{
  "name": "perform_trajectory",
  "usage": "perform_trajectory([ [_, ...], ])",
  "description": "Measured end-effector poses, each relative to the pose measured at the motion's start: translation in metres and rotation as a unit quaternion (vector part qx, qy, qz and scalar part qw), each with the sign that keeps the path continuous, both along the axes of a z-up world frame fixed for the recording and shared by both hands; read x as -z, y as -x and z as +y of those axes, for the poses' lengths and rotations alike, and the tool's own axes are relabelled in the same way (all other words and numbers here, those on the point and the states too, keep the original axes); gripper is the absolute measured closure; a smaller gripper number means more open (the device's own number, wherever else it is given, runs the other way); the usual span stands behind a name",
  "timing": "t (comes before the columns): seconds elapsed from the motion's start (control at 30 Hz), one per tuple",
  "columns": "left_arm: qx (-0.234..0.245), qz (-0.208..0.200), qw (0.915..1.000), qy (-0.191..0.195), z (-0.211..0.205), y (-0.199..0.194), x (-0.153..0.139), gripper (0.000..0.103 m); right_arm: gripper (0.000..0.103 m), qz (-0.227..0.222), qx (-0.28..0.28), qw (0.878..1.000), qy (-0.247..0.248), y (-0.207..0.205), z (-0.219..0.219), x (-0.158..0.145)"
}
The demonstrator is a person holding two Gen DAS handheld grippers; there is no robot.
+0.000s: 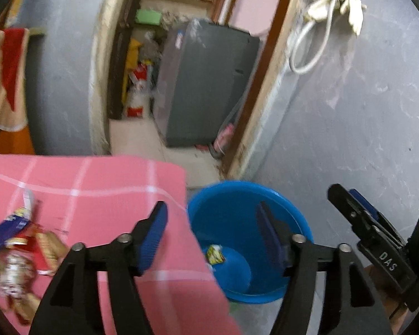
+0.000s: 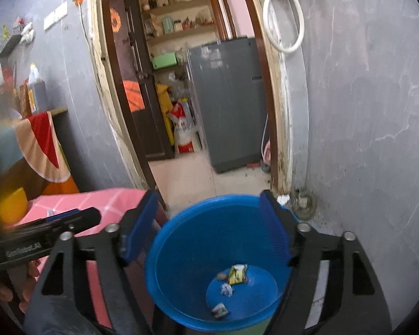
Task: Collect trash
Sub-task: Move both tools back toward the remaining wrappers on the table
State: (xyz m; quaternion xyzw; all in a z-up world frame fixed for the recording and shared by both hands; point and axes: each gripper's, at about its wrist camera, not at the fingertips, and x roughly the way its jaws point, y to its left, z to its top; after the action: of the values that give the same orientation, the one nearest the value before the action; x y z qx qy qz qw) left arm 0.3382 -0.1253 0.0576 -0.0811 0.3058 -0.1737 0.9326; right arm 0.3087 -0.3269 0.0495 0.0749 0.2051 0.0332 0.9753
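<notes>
A blue bin [image 2: 181,251] stands on the floor beside a table with a pink checked cloth [image 1: 97,184]. Three small wrappers [image 2: 237,273] lie at the bin's bottom; one wrapper [image 1: 215,254] shows in the left wrist view, where the bin [image 1: 237,217] sits right of the table. Several wrappers [image 1: 22,251] lie in a pile on the cloth at the left. My left gripper [image 1: 212,223] is open and empty over the table's right edge. My right gripper [image 2: 209,217] is open and empty above the bin. It also shows in the left wrist view [image 1: 357,209].
A doorway behind the bin leads to a room with a grey fridge [image 2: 226,97] and shelves [image 2: 178,5]. A grey wall [image 2: 363,111] stands to the right. A white hose [image 2: 285,14] hangs on it. A red and beige cloth [image 2: 42,145] drapes at the left.
</notes>
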Motion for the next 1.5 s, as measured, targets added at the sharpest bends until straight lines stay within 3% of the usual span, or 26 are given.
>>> perform_trajectory([
  [0.07, -0.022, -0.024, 0.9995, 0.003, 0.013, 0.009, -0.007, 0.020, 0.006, -0.018, -0.001, 1.000, -0.001, 0.005, 0.004, -0.005],
  [0.17, -0.057, -0.066, 0.9962, 0.006, 0.034, 0.027, -0.017, 0.003, 0.000, -0.044, -0.007, 0.999, -0.007, 0.013, 0.012, -0.013],
  [0.2, -0.069, -0.081, 0.9943, 0.006, 0.041, 0.034, -0.021, 0.003, 0.000, -0.054, -0.011, 0.998, -0.009, 0.016, 0.015, -0.015],
  [0.47, -0.108, -0.153, 0.9820, -0.025, 0.076, 0.077, -0.034, 0.002, 0.000, -0.121, -0.045, 0.992, -0.013, 0.039, 0.049, -0.032],
  [0.9, -0.174, -0.187, 0.9655, -0.052, 0.140, 0.130, -0.035, 0.002, 0.000, -0.178, -0.108, 0.978, -0.004, 0.070, 0.114, -0.044],
  [1.23, -0.207, -0.185, 0.9580, -0.074, 0.178, 0.152, -0.022, 0.002, 0.000, -0.179, -0.150, 0.972, 0.013, 0.073, 0.152, -0.037],
  [1.5, -0.212, -0.148, 0.9623, -0.085, 0.207, 0.153, -0.004, 0.002, 0.000, -0.136, -0.176, 0.974, 0.031, 0.062, 0.175, -0.025],
])
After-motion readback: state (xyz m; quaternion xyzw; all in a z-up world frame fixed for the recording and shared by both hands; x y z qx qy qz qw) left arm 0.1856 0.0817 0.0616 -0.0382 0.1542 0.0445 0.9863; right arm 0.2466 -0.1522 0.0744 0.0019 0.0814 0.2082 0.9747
